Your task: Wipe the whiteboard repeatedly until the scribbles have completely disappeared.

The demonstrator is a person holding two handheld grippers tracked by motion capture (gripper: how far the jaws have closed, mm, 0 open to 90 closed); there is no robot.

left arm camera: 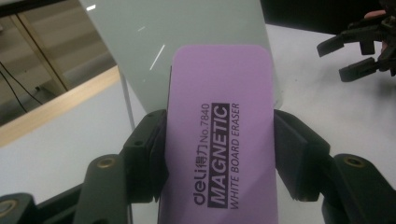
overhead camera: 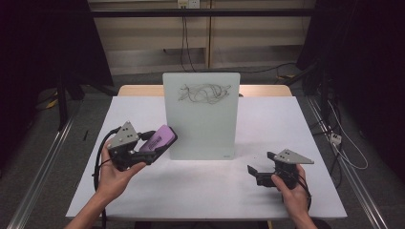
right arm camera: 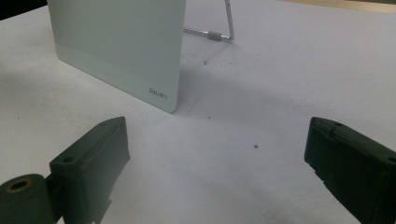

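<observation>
The white tabletop [overhead camera: 200, 191] carries one large thing: a small whiteboard [overhead camera: 200, 117] standing upright on a metal stand near the middle, with a dark scribble [overhead camera: 204, 93] across its upper part. At the near left, the left hand-held gripper [overhead camera: 152, 145] is pinching a purple magnetic eraser [overhead camera: 160, 139] by its long sides — the eraser sits just beside the board's left edge, low down, and I cannot tell whether it touches the board. At the near right, the right hand-held gripper [overhead camera: 260, 166] rests by the tabletop with its jaws spread and nothing between them, well apart from the board.

The step in hand looks like bringing the eraser up to wipe. The next move calls for lifting the eraser to the scribble's height, pressing its underside flat on the board, and sweeping across — perhaps with the free gripper steadying the board.
</observation>
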